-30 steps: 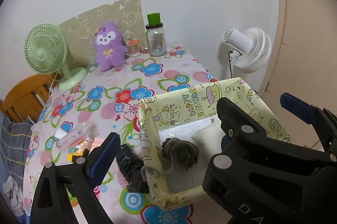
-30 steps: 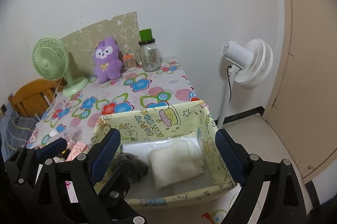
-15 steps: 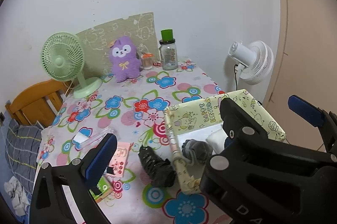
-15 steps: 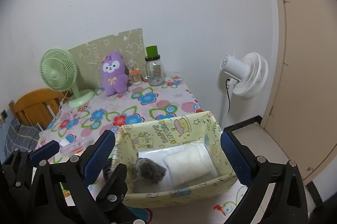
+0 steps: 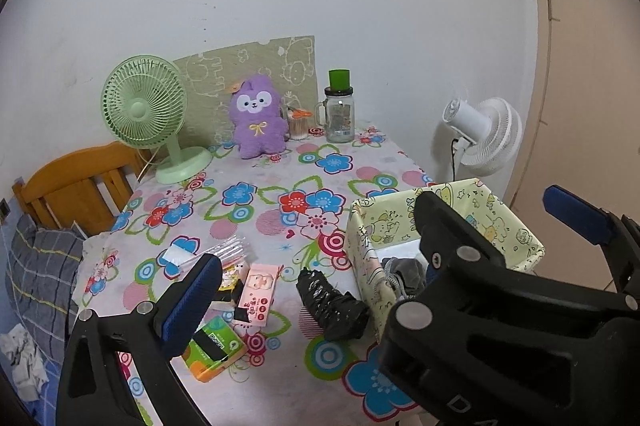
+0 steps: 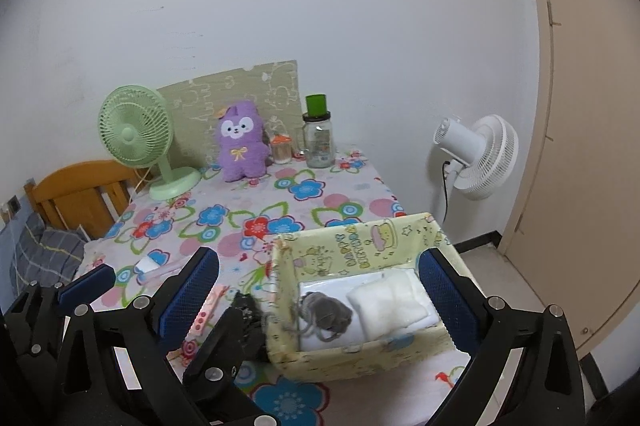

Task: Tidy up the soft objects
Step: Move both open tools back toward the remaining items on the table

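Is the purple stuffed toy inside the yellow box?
No, the purple stuffed toy stands on the table's far end by the wall, while the yellow box holds only a white cloth and a grey bundle.

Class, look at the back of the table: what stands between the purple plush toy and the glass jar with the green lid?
A small jar with an orange top stands between the purple plush toy and the glass jar. Both wrist views show it.

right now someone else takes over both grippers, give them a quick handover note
Left gripper: open, empty.
Right gripper: open, empty, in front of the yellow box.
In the box: grey soft item and white folded cloth.
Outside it: black crumpled item beside the box's left wall; purple plush at the back of the table.
Left: likely the black item, maybe the plush.
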`<state>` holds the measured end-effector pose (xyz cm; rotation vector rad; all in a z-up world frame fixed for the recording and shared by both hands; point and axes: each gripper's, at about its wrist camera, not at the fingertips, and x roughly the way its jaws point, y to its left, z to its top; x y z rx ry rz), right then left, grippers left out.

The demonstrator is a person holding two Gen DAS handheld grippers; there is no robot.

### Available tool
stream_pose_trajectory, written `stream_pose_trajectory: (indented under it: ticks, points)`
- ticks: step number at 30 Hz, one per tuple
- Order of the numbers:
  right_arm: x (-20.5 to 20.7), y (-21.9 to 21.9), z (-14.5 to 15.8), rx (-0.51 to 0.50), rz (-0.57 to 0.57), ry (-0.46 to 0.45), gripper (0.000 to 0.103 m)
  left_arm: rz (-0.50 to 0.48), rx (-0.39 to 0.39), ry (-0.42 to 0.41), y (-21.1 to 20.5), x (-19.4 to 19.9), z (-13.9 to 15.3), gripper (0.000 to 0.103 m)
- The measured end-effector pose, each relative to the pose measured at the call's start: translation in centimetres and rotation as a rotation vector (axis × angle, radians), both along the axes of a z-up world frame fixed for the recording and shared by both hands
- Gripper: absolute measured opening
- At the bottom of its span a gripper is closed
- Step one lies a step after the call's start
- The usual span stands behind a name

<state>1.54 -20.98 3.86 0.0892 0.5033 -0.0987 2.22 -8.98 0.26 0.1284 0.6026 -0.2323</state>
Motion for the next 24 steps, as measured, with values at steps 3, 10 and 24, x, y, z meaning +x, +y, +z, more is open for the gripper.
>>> stream_pose_trajectory:
  ticks: [3,10,24]
  points:
    - [-0.3,1.1,0.0,-0.013,0.011,-0.013,0.102,0.012,0.001,-0.019,1.2,-0.4,0.0,0.103]
    - [-0.6,4.0,-0.6,-0.003,0.063,-0.025,0.102,0.066,0.01,-0.042,4.1,-0.9,-0.6,0.103]
    - [0.7,8.5,-3.5,-0.003,0.128,0.004,0.101,0.141,0.02,-0.007,8.8,-0.1,-3.8,0.103]
